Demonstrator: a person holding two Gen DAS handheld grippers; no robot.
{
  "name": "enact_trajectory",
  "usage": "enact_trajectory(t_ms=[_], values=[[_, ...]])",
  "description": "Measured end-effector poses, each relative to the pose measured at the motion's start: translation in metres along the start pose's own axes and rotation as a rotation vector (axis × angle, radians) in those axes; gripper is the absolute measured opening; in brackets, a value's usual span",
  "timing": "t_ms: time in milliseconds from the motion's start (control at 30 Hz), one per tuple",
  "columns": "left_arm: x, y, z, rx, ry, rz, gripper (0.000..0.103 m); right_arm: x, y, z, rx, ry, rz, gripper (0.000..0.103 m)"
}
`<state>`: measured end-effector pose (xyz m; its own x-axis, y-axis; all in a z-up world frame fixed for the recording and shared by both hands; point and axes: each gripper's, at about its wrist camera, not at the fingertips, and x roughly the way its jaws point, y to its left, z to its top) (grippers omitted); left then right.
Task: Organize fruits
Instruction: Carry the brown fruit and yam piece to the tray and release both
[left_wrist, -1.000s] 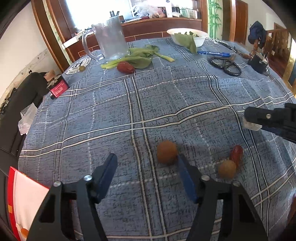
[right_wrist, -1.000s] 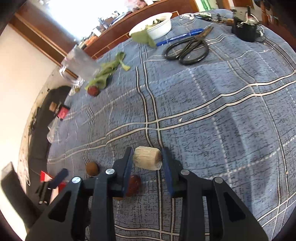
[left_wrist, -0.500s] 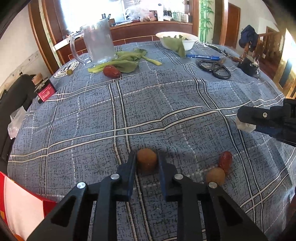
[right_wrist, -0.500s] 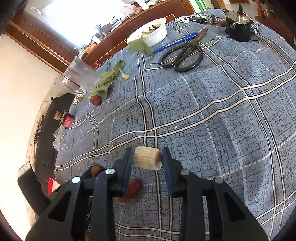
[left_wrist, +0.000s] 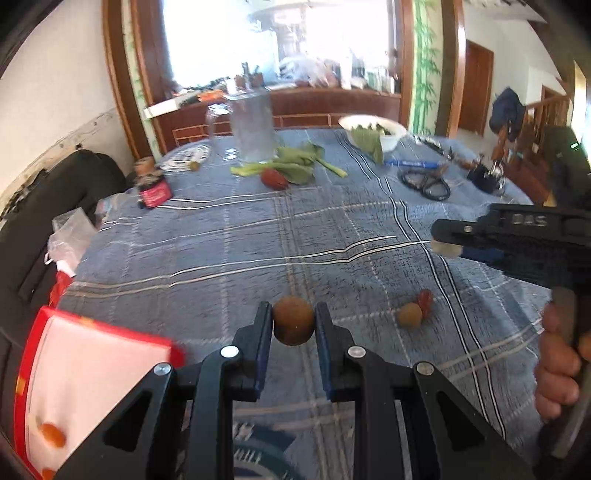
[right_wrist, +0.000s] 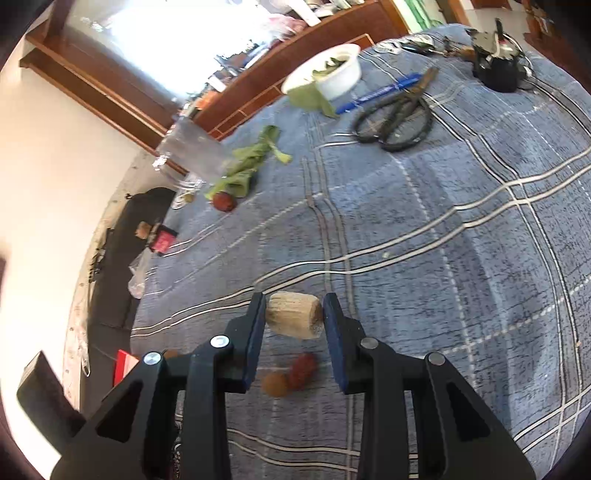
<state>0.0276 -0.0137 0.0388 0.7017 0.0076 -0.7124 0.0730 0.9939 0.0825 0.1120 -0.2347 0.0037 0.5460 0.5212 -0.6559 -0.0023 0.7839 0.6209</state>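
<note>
My left gripper (left_wrist: 293, 325) is shut on a round brown fruit (left_wrist: 293, 320) and holds it above the blue plaid tablecloth (left_wrist: 258, 236). My right gripper (right_wrist: 294, 320) is shut on a pale beige cylindrical piece (right_wrist: 294, 319) and holds it above the cloth; it shows from the side in the left wrist view (left_wrist: 448, 240). A small brown fruit (left_wrist: 409, 315) and a red fruit (left_wrist: 425, 298) lie together on the cloth; they also show under my right gripper, the brown fruit (right_wrist: 275, 384) beside the red fruit (right_wrist: 303, 369). Another red fruit (left_wrist: 273, 178) lies far off by green leaves (left_wrist: 291, 166).
A clear glass jug (left_wrist: 253, 131), a white bowl (left_wrist: 373, 129) with leaves, black scissors (left_wrist: 426, 182), a blue pen (left_wrist: 412, 162) and a black item (left_wrist: 485, 177) stand at the far side. A red-edged white package (left_wrist: 85, 376) is at near left. A small red jar (left_wrist: 153, 186) stands at left.
My left gripper has lifted the brown fruit off the cloth and tilted up, so the view now reaches the window. My right gripper still holds the beige piece, almost unmoved.
</note>
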Motion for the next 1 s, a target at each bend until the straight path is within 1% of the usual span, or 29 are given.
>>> enact_trajectory(t_ms=[167, 267, 433, 533, 633, 700, 833, 1000], values=[[-0.034, 0.024, -0.027, -0.049, -0.031, 0.042, 0.022, 0.000, 0.019, -0.009, -0.063, -0.014, 0.031, 0.034], [-0.054, 0.047, -0.046, -0.096, -0.038, 0.066, 0.022, 0.000, 0.035, -0.019, -0.125, -0.021, 0.053, 0.034], [-0.089, 0.104, -0.069, -0.182, -0.065, 0.175, 0.022, 0.001, 0.072, -0.046, -0.239, 0.014, 0.113, 0.034], [-0.108, 0.136, -0.081, -0.217, -0.082, 0.242, 0.022, -0.001, 0.093, -0.063, -0.311, 0.032, 0.130, 0.034], [-0.117, 0.157, -0.097, -0.246, -0.079, 0.273, 0.022, -0.001, 0.113, -0.078, -0.338, 0.056, 0.163, 0.034], [-0.117, 0.166, -0.108, -0.258, -0.066, 0.274, 0.022, 0.000, 0.129, -0.090, -0.358, 0.075, 0.183, 0.034], [-0.113, 0.179, -0.128, -0.282, -0.035, 0.246, 0.022, 0.005, 0.165, -0.121, -0.409, 0.114, 0.219, 0.034], [-0.112, 0.184, -0.139, -0.289, -0.037, 0.217, 0.022, 0.021, 0.209, -0.162, -0.496, 0.144, 0.224, 0.034]])
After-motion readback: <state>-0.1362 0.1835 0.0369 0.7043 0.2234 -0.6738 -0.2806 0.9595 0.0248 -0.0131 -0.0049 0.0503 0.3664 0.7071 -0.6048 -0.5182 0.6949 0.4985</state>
